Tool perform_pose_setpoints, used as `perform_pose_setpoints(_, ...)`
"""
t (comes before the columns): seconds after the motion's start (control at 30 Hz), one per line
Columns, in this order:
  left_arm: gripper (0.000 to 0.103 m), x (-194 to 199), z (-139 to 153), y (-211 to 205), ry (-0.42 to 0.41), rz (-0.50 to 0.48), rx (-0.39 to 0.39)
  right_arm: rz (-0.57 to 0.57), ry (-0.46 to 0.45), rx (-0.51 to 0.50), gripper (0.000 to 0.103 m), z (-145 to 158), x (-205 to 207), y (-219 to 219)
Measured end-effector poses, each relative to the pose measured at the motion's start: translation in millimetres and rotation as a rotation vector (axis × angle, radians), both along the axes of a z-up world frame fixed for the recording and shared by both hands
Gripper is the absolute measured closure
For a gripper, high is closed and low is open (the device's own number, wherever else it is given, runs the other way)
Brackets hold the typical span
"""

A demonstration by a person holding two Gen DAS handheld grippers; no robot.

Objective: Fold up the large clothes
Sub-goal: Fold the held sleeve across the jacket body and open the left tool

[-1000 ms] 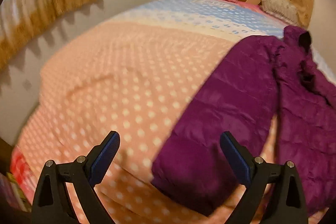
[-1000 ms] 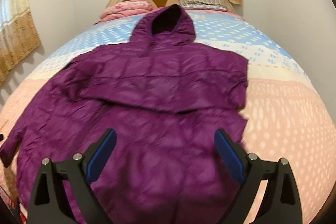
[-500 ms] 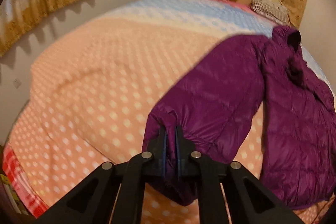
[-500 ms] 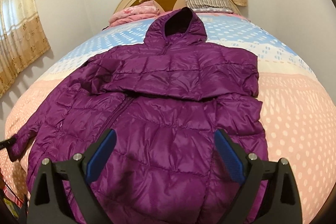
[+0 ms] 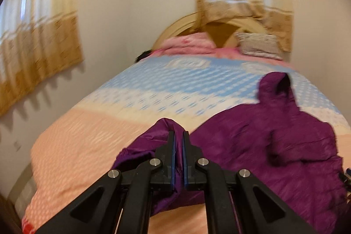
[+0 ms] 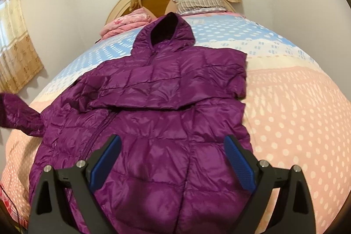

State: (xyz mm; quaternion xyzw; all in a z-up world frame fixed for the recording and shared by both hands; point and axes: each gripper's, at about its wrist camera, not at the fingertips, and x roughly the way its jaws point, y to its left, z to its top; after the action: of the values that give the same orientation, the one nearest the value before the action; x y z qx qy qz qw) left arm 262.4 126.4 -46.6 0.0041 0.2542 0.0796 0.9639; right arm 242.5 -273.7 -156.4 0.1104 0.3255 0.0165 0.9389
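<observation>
Sleeve pinched, raised off the bedspread (image 6: 296,102).
Your left gripper (image 5: 178,135) clamps the purple jacket (image 6: 164,102) sleeve (image 5: 162,131); your right gripper (image 6: 173,146) gapes empty above the jacket's hem.

My left gripper (image 5: 178,135) matte black linkage arms, round silver pivot screws, blue pads, probably ribbed; right gripper (image 6: 172,146) identical, textured blue pads.

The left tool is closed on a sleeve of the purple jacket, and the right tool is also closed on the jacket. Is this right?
Not fully. The left tool is closed on the purple jacket's sleeve, but the right tool is open above the jacket, gripping nothing; the right wrist view shows this.
</observation>
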Motion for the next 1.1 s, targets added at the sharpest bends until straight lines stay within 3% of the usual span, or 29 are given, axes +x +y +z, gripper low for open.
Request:
perform_pose_setpoints(0.33, 0.099, 65, 4, -156, -0.035, -0.299, -0.004, -0.031, 0.021, 0.017, 0.007, -10, -6, -19)
perform_pose_setpoints(0.43, 0.098, 76, -10, -196, 0.008, -0.398, -0.011, -0.049, 0.035, 0.024, 0.007, -14, -7, -29)
perform_pose_setpoints(0.57, 0.095, 79, -28, -225, 0.002, -0.363, 0.078, -0.062, 0.051, 0.015, 0.007, -17, -7, -35)
perform_pose_setpoints(0.63, 0.092, 82, -33, -226, 0.019, -0.367, 0.059, -0.063, 0.059, 0.009, 0.007, -18, -6, -35)
perform_pose_setpoints(0.73, 0.080, 88, -41, -204, 0.051, -0.402, -0.085, -0.054, 0.067, 0.004, 0.007, -18, -2, -33)
perform_pose_setpoints(0.8, 0.056, 89, -42, -192, 0.063, -0.402, -0.137, -0.045, 0.068, -0.001, 0.007, -16, 1, -28)
perform_pose_setpoints(0.9, 0.044, 80, -41, -176, 0.038, -0.354, -0.124, -0.020, 0.074, -0.004, 0.007, -12, 7, -21)
perform_pose_setpoints(1.1, 0.036, 64, -54, -123, 0.035, -0.215, -0.052, 0.078, 0.082, -0.037, 0.007, 17, 33, -1)
